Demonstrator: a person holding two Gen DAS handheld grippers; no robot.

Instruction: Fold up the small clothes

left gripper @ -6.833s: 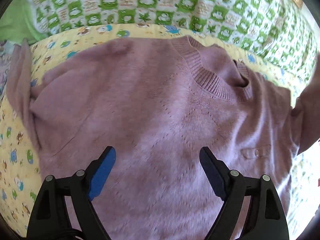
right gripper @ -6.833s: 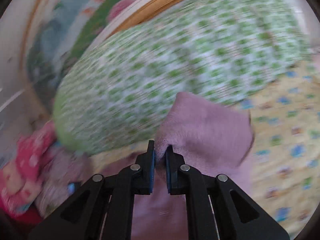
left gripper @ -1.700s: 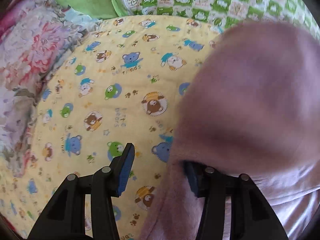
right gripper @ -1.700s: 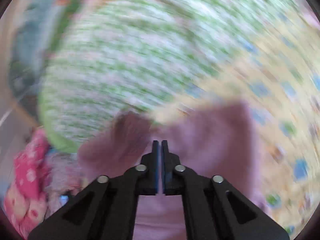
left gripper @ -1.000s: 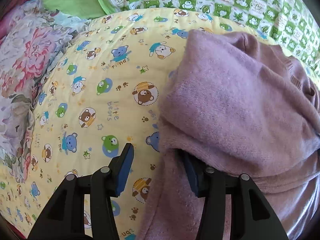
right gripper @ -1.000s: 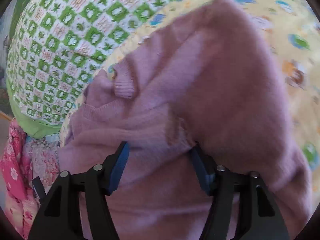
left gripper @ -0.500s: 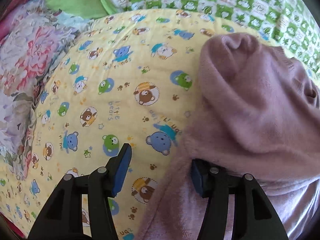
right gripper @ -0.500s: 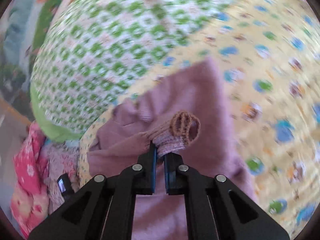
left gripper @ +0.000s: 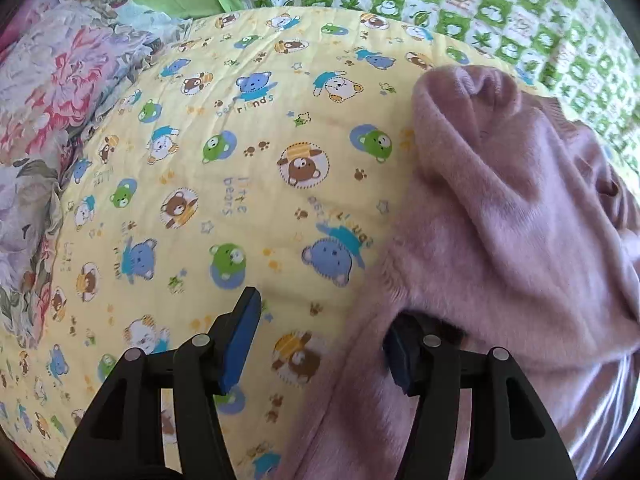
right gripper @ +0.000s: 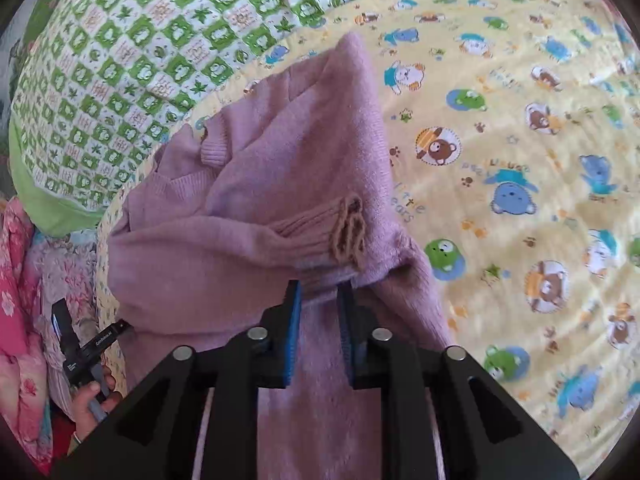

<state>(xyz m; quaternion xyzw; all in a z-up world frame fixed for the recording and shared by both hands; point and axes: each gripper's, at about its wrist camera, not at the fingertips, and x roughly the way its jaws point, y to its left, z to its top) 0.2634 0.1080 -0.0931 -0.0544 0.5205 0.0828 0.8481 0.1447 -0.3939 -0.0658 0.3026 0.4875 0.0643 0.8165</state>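
Observation:
A small mauve knit sweater (left gripper: 512,216) lies partly folded on a yellow bear-print quilt (left gripper: 240,160). In the left wrist view my left gripper (left gripper: 320,344) is open at the sweater's left edge, its right finger tucked under a fold of the knit. In the right wrist view the sweater (right gripper: 256,208) has a sleeve laid across its body, its ribbed cuff (right gripper: 344,232) just ahead of my right gripper (right gripper: 318,300). The right jaws stand slightly apart with sweater fabric between them; the grip is loose.
A green-and-white checked pillow (left gripper: 480,0) lies behind the quilt and also shows in the right wrist view (right gripper: 140,48). Floral bedding (left gripper: 52,100) is at the left. The person's left hand with the other gripper's handle (right gripper: 84,360) shows at lower left.
The right gripper has carried the sleeve cuff down onto the sweater body and its jaws have parted slightly. The left gripper stays open at the sweater's left edge.

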